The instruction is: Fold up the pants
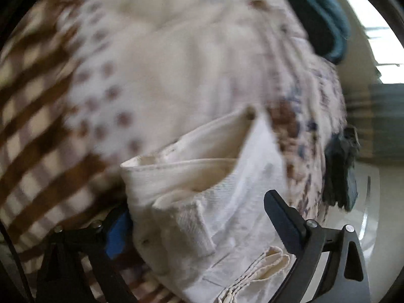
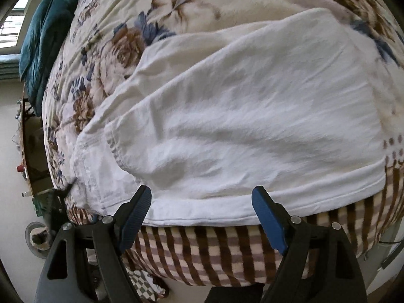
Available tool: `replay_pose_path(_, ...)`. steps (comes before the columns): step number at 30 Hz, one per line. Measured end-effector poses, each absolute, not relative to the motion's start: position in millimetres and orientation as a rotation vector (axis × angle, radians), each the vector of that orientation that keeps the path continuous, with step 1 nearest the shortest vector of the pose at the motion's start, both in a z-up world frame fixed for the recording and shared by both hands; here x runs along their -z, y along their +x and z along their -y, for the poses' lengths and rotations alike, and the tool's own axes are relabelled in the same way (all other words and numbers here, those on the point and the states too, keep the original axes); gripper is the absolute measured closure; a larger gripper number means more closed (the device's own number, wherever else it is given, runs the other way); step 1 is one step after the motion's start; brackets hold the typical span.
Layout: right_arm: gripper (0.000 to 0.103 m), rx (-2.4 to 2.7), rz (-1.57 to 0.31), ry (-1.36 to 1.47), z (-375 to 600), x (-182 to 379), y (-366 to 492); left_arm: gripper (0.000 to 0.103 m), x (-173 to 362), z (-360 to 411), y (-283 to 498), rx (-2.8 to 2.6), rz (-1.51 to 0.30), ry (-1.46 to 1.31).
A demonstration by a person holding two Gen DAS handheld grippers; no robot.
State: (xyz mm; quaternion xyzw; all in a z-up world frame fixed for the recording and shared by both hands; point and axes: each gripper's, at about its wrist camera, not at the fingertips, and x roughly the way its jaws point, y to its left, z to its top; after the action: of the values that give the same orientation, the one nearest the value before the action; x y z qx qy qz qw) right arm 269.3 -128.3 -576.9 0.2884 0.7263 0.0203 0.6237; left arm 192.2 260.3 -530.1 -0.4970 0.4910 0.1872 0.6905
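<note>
Hovering over white pants (image 2: 240, 116) — folded on the bed (image 2: 227, 250).
Left hand-held gripper (image 1: 202, 229) released around the waistband, right hand-held gripper (image 2: 204, 217) released — empty.

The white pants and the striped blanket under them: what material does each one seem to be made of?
The white pants look like woven cotton or a light denim, matte: stitched double seams, a hem and soft creases show. The striped blanket looks like fleece or plush, with a fuzzy surface and brown bands with soft edges. Neither fibre can be told for certain.
</note>
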Motion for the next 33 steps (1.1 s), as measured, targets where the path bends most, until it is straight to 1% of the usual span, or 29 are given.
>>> replay_pose_path(2,0.019,-0.047,-1.679,0.655,126,581,269,0.007,529,-257,202,-0.389,-1.093,-1.07)
replay_pose_path(4,0.019,-0.046,-1.689,0.651,124,584,270,0.008,545,-258,211,-0.368,-1.124,-1.067)
replay_pose_path(5,0.019,-0.046,-1.69,0.657,123,586,270,0.011,554,-263,209,-0.371,-1.137,-1.081)
replay_pose_path(7,0.019,-0.039,-1.692,0.65,123,589,272,0.025,564,-270,210,-0.359,-1.119,-1.134)
replay_pose_path(8,0.019,-0.027,-1.693,0.636,124,590,273,0.039,562,-271,212,-0.344,-1.11,-1.14)
replay_pose_path(9,0.019,0.001,-1.698,0.595,125,590,275,0.05,558,-269,215,-0.321,-1.105,-1.131)
replay_pose_path(12,0.019,0.066,-1.702,0.453,126,592,282,0.052,530,-254,223,-0.246,-1.089,-1.056)
replay_pose_path(13,0.019,0.083,-1.704,0.418,127,593,284,0.055,524,-249,226,-0.227,-1.083,-1.031)
replay_pose_path(15,0.019,0.085,-1.717,0.401,128,599,288,0.065,510,-237,232,-0.195,-1.083,-0.965)
replay_pose_path(18,0.019,0.093,-1.73,0.437,136,603,289,0.069,483,-212,246,-0.145,-1.062,-0.866)
replay_pose_path(21,0.019,0.097,-1.722,0.458,150,602,287,0.071,453,-181,252,-0.089,-1.032,-0.782)
replay_pose_path(23,0.019,0.11,-1.701,0.478,166,599,283,0.071,424,-144,256,-0.017,-1.011,-0.717)
replay_pose_path(26,0.019,0.148,-1.677,0.526,201,592,273,0.071,399,-91,258,0.082,-1.013,-0.652)
replay_pose_path(27,0.019,0.163,-1.67,0.54,212,590,271,0.071,391,-60,260,0.133,-1.02,-0.617)
replay_pose_path(29,0.019,0.207,-1.658,0.567,241,585,262,0.071,388,-19,266,0.195,-1.041,-0.57)
replay_pose_path(30,0.019,0.233,-1.654,0.581,259,584,257,0.071,392,13,268,0.239,-1.063,-0.542)
replay_pose_path(33,0.019,0.308,-1.641,0.601,309,581,241,0.071,410,77,269,0.324,-1.127,-0.488)
